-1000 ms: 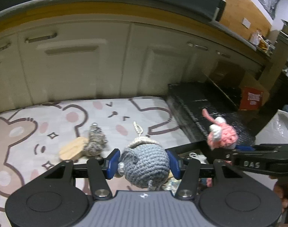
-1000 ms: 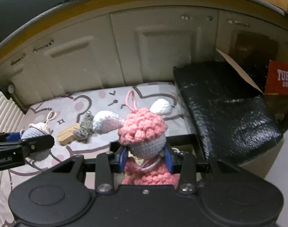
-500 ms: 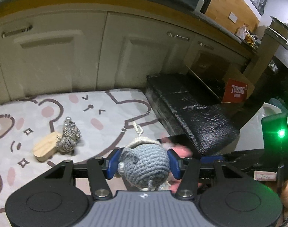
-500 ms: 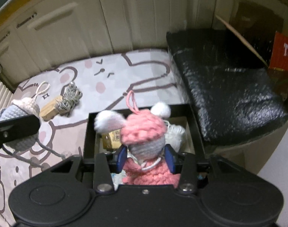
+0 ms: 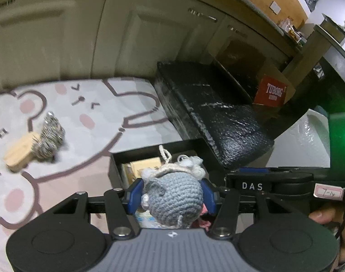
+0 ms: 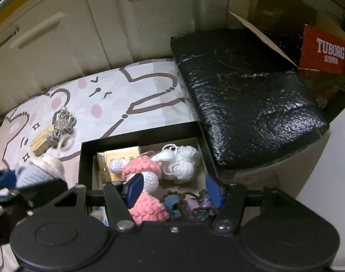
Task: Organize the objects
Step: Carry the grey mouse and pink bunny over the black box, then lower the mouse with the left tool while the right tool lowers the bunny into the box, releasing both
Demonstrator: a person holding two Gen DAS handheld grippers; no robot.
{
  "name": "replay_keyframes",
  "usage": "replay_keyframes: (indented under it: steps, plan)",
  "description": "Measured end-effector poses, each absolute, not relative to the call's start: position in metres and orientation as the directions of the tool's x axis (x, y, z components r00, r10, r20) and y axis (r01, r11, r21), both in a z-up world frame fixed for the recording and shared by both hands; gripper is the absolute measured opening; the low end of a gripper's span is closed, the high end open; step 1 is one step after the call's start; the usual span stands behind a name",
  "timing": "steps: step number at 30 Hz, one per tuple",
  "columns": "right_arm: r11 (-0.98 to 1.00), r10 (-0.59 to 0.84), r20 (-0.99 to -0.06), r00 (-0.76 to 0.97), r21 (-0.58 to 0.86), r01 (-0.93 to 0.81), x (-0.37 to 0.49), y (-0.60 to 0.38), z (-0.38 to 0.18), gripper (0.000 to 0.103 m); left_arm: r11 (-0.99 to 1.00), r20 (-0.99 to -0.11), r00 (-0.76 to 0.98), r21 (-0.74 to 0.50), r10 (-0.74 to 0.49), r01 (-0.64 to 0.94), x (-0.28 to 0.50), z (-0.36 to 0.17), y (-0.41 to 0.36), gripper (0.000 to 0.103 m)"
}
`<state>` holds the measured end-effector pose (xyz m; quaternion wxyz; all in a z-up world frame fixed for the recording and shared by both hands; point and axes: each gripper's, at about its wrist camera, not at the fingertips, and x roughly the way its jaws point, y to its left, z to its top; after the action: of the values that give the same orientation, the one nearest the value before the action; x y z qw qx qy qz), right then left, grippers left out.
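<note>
Left wrist view: the left gripper [image 5: 171,196] has its blue fingers [image 5: 134,195] pressed on both sides of a grey-blue crochet toy [image 5: 174,200], holding it above the open black box [image 5: 114,167]. On the cartoon-printed mat [image 5: 86,117] to the left lie a wooden block [image 5: 18,155] and, touching it, a grey yarn toy [image 5: 50,136].

Right wrist view: the right gripper [image 6: 173,189] has just been opening; its fingers [image 6: 134,187] stand apart with nothing clamped. The pink crochet toy [image 6: 142,170] lies in the box beside a white yarn toy [image 6: 181,162] and a small yellow box [image 6: 120,161], close against the left finger. A black padded block [image 6: 247,95] sits right of the box.
</note>
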<state>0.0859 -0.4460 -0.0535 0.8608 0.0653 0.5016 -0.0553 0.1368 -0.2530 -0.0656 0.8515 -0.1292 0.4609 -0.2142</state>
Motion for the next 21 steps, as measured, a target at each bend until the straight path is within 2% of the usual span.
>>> replay_keyframes:
  steps: [8,11,13,18,21]
  plan:
    - [0.980,-0.025,-0.874,0.486,0.073,0.183,0.085,-0.454,-0.054,0.061,0.884,-0.756,0.459,-0.393,-0.467,0.253,0.146,-0.081,-0.266,0.055]
    - [0.979,-0.023,-0.878,0.479,0.077,0.187,0.086,-0.457,-0.056,0.061,0.889,-0.758,0.464,-0.386,-0.458,0.248,0.150,-0.088,-0.268,0.058]
    - [0.978,-0.015,-0.879,0.477,0.087,0.190,0.086,-0.458,-0.056,0.062,0.892,-0.765,0.458,-0.384,-0.452,0.239,0.153,-0.091,-0.267,0.083]
    - [0.977,-0.007,-0.881,0.473,0.095,0.191,0.087,-0.461,-0.058,0.062,0.900,-0.774,0.459,-0.377,-0.436,0.220,0.156,-0.090,-0.261,0.082]
    - [0.977,-0.006,-0.883,0.468,0.095,0.192,0.087,-0.461,-0.059,0.062,0.904,-0.780,0.456,-0.373,-0.428,0.209,0.156,-0.090,-0.258,0.077]
